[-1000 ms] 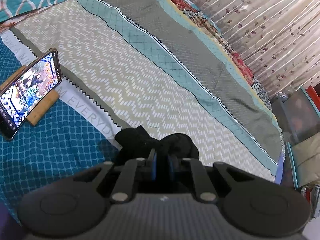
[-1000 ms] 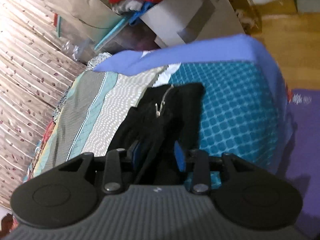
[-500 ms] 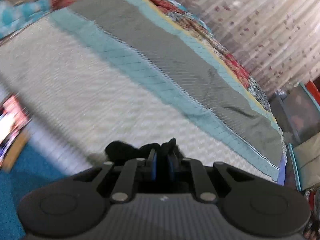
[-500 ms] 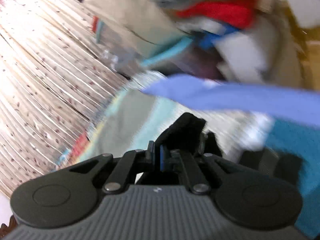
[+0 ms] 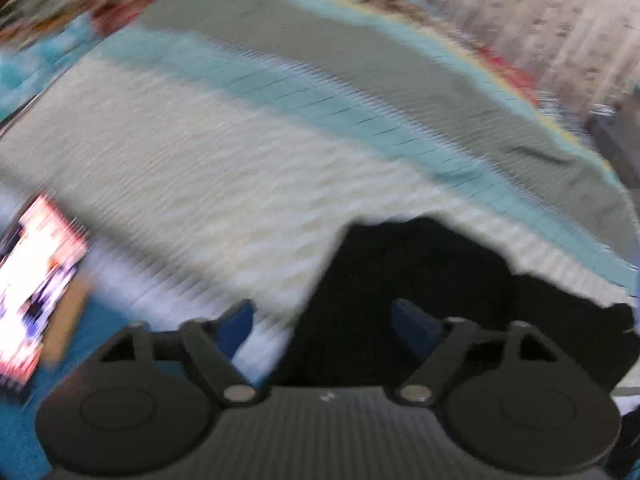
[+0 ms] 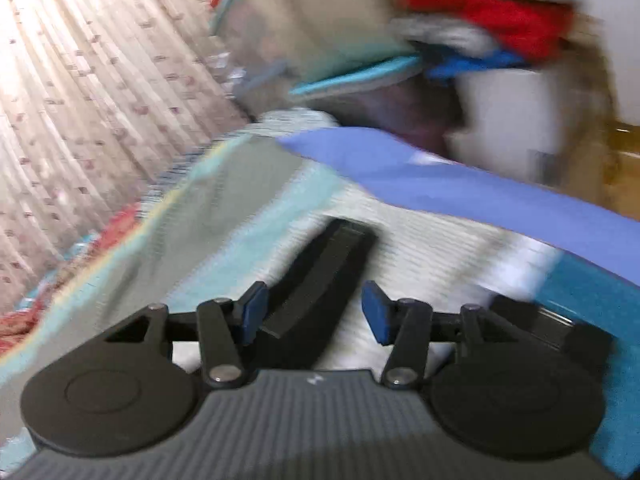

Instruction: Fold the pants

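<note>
Both tongs clamped black cloth a second ago and now stand with their jaws opening, nothing pinched. Under everything lies the bedspread point(image 5: 248, 184), striped in cream, teal and grey, blurred in both views. On it rest the black pants point(image 5: 432, 292): in the left wrist view they spread as a wide dark mass from between the fingers out to the lower right, over the cream stripe. The left gripper point(image 5: 322, 322) is spread wide, its blue pads point(image 5: 412, 324) clear of the cloth, which lies below and beyond them. In the right wrist view a narrower black strip of the pants point(image 6: 320, 280) runs diagonally up from between the fingers. The right gripper point(image 6: 314, 312) is parted about halfway; its left pad sits just beside the strip's edge, and whether they touch cannot be told. A lit phone point(image 5: 36, 280) leans at the left wrist view's left edge, well apart from the pants.
</note>
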Demonstrator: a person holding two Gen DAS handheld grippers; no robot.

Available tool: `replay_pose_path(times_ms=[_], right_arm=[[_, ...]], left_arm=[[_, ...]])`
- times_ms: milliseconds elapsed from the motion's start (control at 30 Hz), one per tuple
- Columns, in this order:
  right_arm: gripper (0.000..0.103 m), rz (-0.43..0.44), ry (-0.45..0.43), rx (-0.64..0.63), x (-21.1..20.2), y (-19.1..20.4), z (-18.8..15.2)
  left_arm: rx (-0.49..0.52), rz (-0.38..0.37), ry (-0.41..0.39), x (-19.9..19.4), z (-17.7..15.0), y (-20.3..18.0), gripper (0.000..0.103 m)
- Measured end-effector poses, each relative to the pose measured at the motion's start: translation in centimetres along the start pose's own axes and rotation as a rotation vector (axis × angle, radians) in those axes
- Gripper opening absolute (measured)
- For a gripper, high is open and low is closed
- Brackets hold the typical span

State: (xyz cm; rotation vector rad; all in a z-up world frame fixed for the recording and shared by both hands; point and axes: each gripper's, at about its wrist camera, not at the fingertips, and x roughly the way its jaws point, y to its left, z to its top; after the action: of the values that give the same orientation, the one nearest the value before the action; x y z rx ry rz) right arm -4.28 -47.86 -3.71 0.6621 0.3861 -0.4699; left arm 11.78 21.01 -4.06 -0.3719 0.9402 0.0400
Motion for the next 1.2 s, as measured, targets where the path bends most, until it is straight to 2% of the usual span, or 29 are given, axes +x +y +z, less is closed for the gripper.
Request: replay_pose_path(times_ms=[100,200,267,333,400,467,500,567,600,633,667,700,867,1000,1067,1100,1167,1200], right_arm=[[0.057,-0.091,-0.018,0.151,-3.4,-6.2,-2.4],[0.057,-0.144,0.01,0.259,-5.0,-9.6,-4.7],[0.057,-0.108,0.002,0.299,-5.4,-10.3,-5.4],[0.057,-0.094,-0.006,0.305,-5.2,-10.1,-5.3],[0.057,-0.05,0.002,0.308,-5.2,-9.9,-5.3],[0.057,-0.02,0.021,0.316,-3.9,-9.4,-5.3],[0.057,-0.019,0.023,0.32,-3.2,-9.3,-5.3],[0.057,-0.024,0.02,0.325,-2.2,-9.2,-5.1],[0.051,-0.034,0.022,0.325,-1.8,-8.9,-4.8],[0.015,-0.048,0.036,0.322,-1.6,-8.7,-4.4],[0.011,-0.061,0.056,0.321,-1.4,-8.7,-4.0],[0.01,-0.071,0.038,0.322,-2.2,-8.6,-3.6],[0.01,-0.007,-0.154,0.399,-8.9,-9.3,-2.4],[0.01,-0.034,-0.227,0.407,-13.0,-10.9,-2.3],[0.01,-0.061,-0.211,0.394,-13.4,-11.8,-2.7],[0.01,-0.103,-0.186,0.377,-13.1,-12.2,-3.1],[0.012,-0.182,-0.117,0.353,-11.8,-12.5,-4.1],[0.015,-0.251,-0.065,0.329,-10.9,-12.8,-4.6]], left_arm=[[-0.104,0.002,0.07,-0.6,-3.2,3.9,0.086],[-0.211,-0.086,0.136,-0.4,-5.8,5.9,0.088],[-0.258,-0.153,0.163,0.0,-7.2,6.0,0.088],[-0.272,-0.19,0.186,0.7,-8.0,5.3,0.09],[-0.266,-0.211,0.189,1.3,-8.4,4.4,0.095],[-0.248,-0.206,0.172,2.0,-8.8,3.3,0.094],[-0.246,-0.193,0.166,2.3,-9.0,2.8,0.089],[-0.211,-0.133,0.141,2.3,-9.0,1.7,0.055],[-0.193,-0.121,0.147,2.2,-8.8,1.4,0.033],[-0.201,-0.137,0.161,2.0,-8.9,1.3,0.03],[-0.225,-0.143,0.157,1.4,-8.9,1.4,0.029],[-0.227,-0.137,0.142,0.5,-8.8,1.6,0.027],[-0.231,-0.168,0.056,-6.0,-9.1,2.9,0.026],[-0.234,-0.166,0.045,-9.0,-9.9,3.5,0.026],[-0.227,-0.15,0.071,-8.8,-11.0,4.0,0.026],[-0.212,-0.132,0.087,-8.2,-11.7,4.0,0.027],[-0.203,-0.091,0.135,-6.6,-13.0,4.2,0.035],[-0.204,-0.066,0.167,-5.7,-13.6,4.4,0.04]])
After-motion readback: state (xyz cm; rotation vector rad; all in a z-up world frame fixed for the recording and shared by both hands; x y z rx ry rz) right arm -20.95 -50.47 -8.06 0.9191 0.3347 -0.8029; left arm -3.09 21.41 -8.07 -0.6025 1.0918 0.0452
